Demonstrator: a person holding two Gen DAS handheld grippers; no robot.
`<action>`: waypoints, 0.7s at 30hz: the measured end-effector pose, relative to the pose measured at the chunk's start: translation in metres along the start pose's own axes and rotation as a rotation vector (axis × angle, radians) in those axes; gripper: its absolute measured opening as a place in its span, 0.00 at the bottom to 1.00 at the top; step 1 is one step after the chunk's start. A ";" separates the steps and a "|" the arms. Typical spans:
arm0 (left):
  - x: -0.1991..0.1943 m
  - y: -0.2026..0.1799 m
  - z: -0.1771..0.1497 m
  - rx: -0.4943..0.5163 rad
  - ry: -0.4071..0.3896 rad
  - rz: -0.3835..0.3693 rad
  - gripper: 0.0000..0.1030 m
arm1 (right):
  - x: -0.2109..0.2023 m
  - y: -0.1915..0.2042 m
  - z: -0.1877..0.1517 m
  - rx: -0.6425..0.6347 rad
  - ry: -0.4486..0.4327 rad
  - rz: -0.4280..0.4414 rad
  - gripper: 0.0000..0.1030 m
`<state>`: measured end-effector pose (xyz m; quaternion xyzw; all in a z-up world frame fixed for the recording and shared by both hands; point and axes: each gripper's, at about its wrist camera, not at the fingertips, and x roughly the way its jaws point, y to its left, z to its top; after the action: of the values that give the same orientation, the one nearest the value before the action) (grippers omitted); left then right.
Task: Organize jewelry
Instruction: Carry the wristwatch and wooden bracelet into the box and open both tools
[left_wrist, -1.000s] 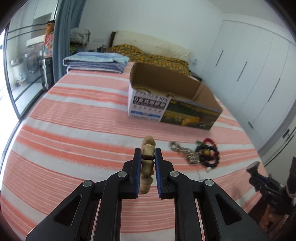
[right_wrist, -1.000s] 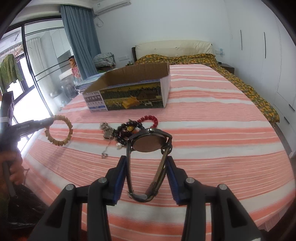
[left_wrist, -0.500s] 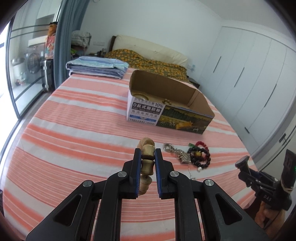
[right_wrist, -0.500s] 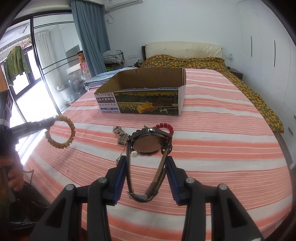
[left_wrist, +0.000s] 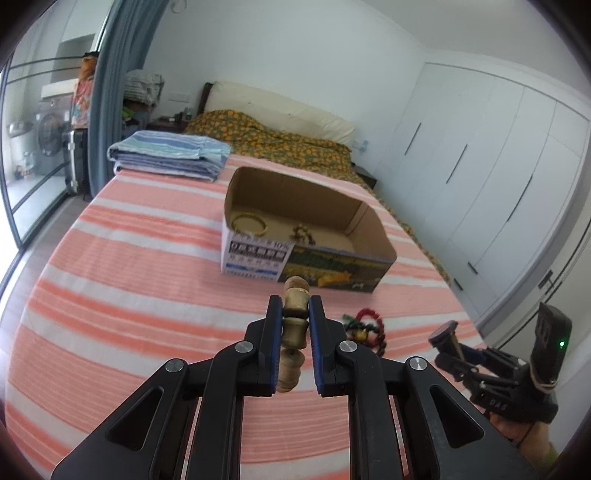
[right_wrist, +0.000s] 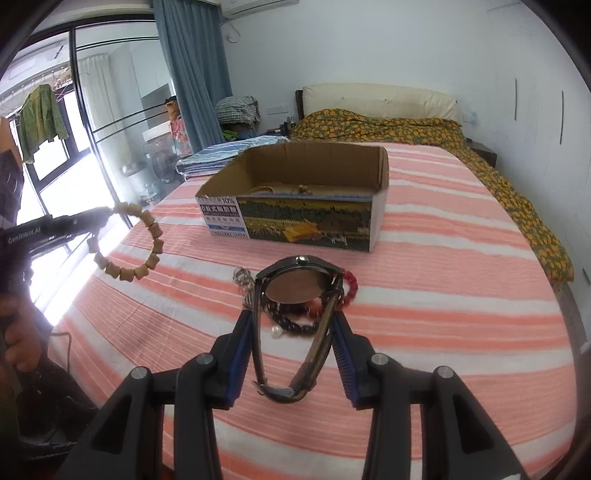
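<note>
Carrying loads to box (left_wrist: 306, 254); left gripper (left_wrist: 295, 314) clamps wooden bracelet (right_wrist: 127, 240), right gripper (right_wrist: 293, 321) clamps watch (right_wrist: 295, 284); next: release inside.

A bed (left_wrist: 129, 266) with a pink-and-white striped sheet fills the room. A folded blue striped blanket (left_wrist: 168, 155) lies on its far left corner, and an orange-flowered quilt (left_wrist: 280, 138) is bunched near the cream headboard (left_wrist: 280, 110). White wardrobe doors (left_wrist: 480, 177) line the right wall. A blue curtain (right_wrist: 192, 70) hangs beside glass sliding doors (right_wrist: 99, 129), where a green garment (right_wrist: 40, 114) hangs outside. A washing machine (left_wrist: 46, 133) stands beyond the glass.
</note>
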<state>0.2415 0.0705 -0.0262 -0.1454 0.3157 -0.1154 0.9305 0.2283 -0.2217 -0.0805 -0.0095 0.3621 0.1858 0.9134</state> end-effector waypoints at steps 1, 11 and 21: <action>0.002 -0.001 0.007 0.007 -0.004 -0.003 0.12 | 0.001 0.000 0.007 -0.011 -0.004 0.006 0.41; 0.045 -0.015 0.090 0.058 -0.050 -0.041 0.12 | 0.045 -0.021 0.089 -0.066 -0.045 0.033 0.41; 0.167 -0.010 0.127 0.061 0.076 -0.014 0.12 | 0.164 -0.057 0.169 -0.055 0.072 0.001 0.41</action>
<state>0.4481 0.0350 -0.0185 -0.1149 0.3463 -0.1371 0.9209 0.4690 -0.1941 -0.0716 -0.0411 0.3897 0.1957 0.8990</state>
